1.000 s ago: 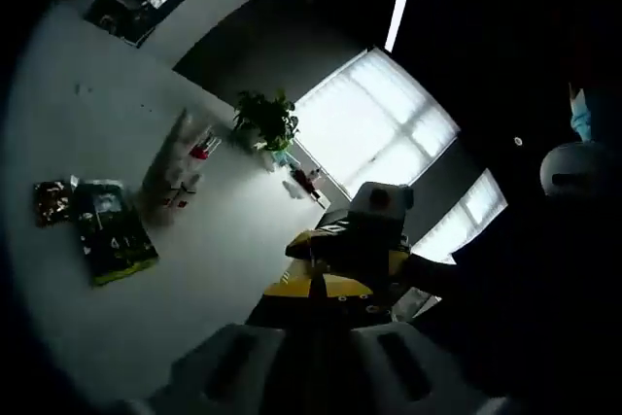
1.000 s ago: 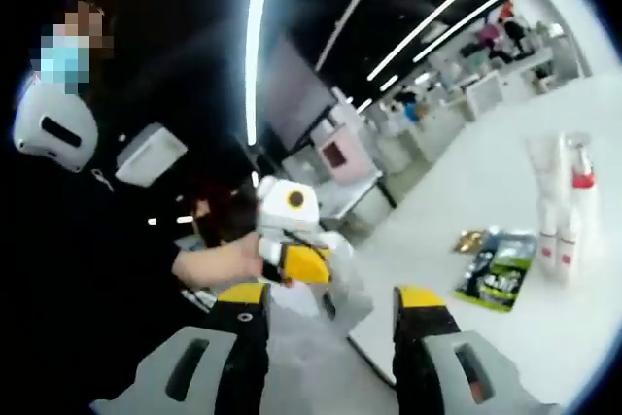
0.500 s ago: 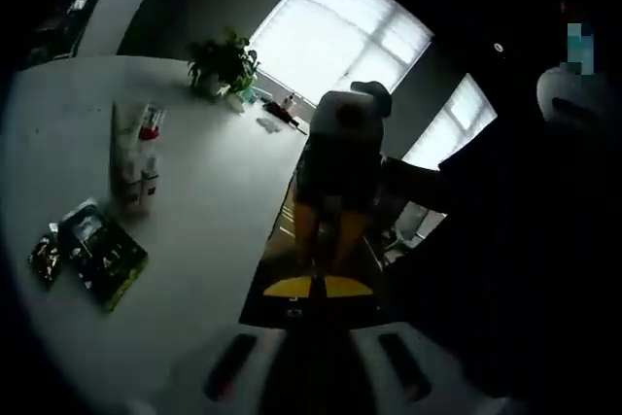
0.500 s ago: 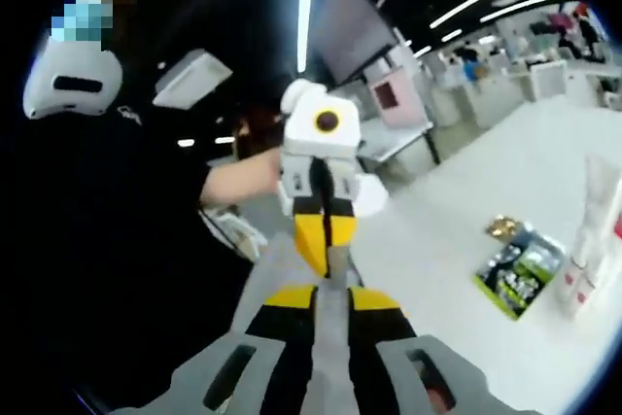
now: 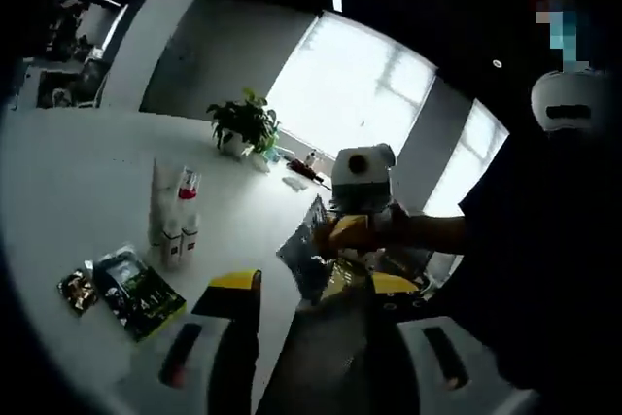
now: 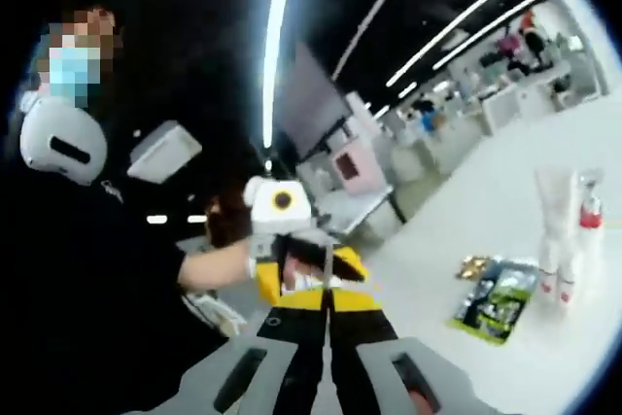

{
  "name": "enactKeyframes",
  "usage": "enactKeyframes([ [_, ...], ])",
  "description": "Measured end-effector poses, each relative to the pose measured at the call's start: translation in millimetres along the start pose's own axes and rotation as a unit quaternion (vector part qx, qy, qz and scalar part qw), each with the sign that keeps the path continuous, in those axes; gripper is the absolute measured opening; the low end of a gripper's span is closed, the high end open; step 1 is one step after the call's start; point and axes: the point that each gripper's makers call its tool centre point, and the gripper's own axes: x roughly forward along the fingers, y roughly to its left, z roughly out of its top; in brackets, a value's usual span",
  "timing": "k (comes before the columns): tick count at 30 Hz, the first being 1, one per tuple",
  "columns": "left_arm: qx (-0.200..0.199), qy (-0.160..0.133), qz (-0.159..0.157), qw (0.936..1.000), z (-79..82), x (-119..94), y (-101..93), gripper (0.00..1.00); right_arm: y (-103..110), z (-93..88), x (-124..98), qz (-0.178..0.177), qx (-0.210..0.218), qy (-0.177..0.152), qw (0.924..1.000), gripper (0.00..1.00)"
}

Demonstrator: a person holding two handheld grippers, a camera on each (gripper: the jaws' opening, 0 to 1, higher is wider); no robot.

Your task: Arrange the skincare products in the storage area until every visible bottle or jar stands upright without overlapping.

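Several white skincare tubes and bottles (image 5: pixel 173 219), one with a red top, stand upright in a tight group on the white table (image 5: pixel 68 172). They also appear at the right edge of the right gripper view as the same group of tubes (image 6: pixel 564 232). My left gripper (image 5: pixel 313 285) is held off the table's edge, well short of them, open with nothing between its yellow-tipped jaws. My right gripper (image 6: pixel 328 293) is shut and empty, also far from the tubes. The two grippers face each other: the right gripper (image 5: pixel 352 232) and the left gripper (image 6: pixel 296 258) each sit in a person's hand.
A green packet (image 5: pixel 142 293) and a small dark packet (image 5: pixel 78 289) lie flat on the table near the tubes. A potted plant (image 5: pixel 245 123) and small bottles (image 5: pixel 303 164) stand at the far table edge. A person in dark clothing stands close beside the table.
My left gripper has gone from shut to open. My right gripper, open a second ago, shut and stays shut. Both views have swung, and the tubes have not moved.
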Motion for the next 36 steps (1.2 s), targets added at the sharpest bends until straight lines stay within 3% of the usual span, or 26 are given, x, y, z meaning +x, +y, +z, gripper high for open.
enactKeyframes([
  [4,-0.066,-0.083,0.0,0.9944,8.5,-1,0.5,0.28,-2,-0.5,-1,-0.008,0.029,-0.03,0.9991,0.0],
  [7,-0.072,-0.083,0.013,0.9938,-1.6,2,5.3,0.14,-3,-3.0,2,-0.011,0.047,-0.043,0.9979,0.0],
  [10,-0.088,-0.081,0.03,0.9924,-8.7,6,9.6,0.1,-6,-2.5,5,-0.019,0.064,-0.063,0.9958,0.0],
  [13,-0.105,-0.108,0.045,0.9877,-5.8,6,13.3,0.03,-13,-1.2,6,-0.037,0.073,-0.079,0.9935,0.0],
  [16,-0.127,-0.15,0.073,0.9778,2.4,2,21.9,0.0,-22,-2.1,6,-0.059,0.103,-0.102,0.9876,0.0],
  [18,-0.144,-0.144,0.081,0.9757,-1.9,1,24.3,0.0,-25,-9.7,8,-0.077,0.076,-0.089,0.9901,0.0],
  [19,-0.142,-0.141,0.083,0.9763,-3.6,1,25.1,0.0,-35,-15.5,5,-0.1,0.063,-0.072,0.9904,0.05],
  [20,-0.142,-0.139,0.083,0.9766,-5.0,1,25.0,0.0,-40,-26.0,3,-0.12,0.024,-0.036,0.9919,0.09],
  [21,-0.145,-0.137,0.088,0.9758,-6.5,0,26.8,0.0,-41,-30.6,3,-0.127,0.01,-0.02,0.9916,0.16],
  [23,-0.149,-0.131,0.093,0.9757,-10.3,-3,30.6,0.0,-48,-46.2,0,-0.16,-0.027,0.033,0.9863,0.4],
  [25,-0.153,-0.128,0.099,0.9749,-13.3,-7,34.7,0.0,-59,-60.0,-5,-0.198,-0.065,0.08,0.9748,0.65],
  [26,-0.154,-0.127,0.101,0.9748,-14.4,-8,36.0,0.0,-62,-65.4,-8,-0.209,-0.081,0.1,0.9694,0.72],
  [30,-0.155,-0.109,0.12,0.9745,-25.5,-15,44.3,0.0,-74,-88.9,-22,-0.24,-0.152,0.181,0.9414,0.82],
  [32,-0.157,-0.106,0.124,0.9741,-28.8,-17,46.5,0.0,-80,-97.9,-29,-0.253,-0.187,0.218,0.9239,0.9],
  [34,-0.158,-0.103,0.129,0.9735,-31.8,-20,48.9,0.0,-90,-104.0,-38,-0.279,-0.222,0.251,0.9001,1.0],
  [35,-0.16,-0.103,0.132,0.9729,-32.5,-21,50.3,0.0,-98,-102.6,-45,-0.303,-0.242,0.261,0.8841,1.0],
  [36,-0.161,-0.103,0.133,0.9725,-33.0,-23,51.6,0.0,-102,-106.7,-49,-0.31,-0.251,0.278,0.8738,1.0],
])
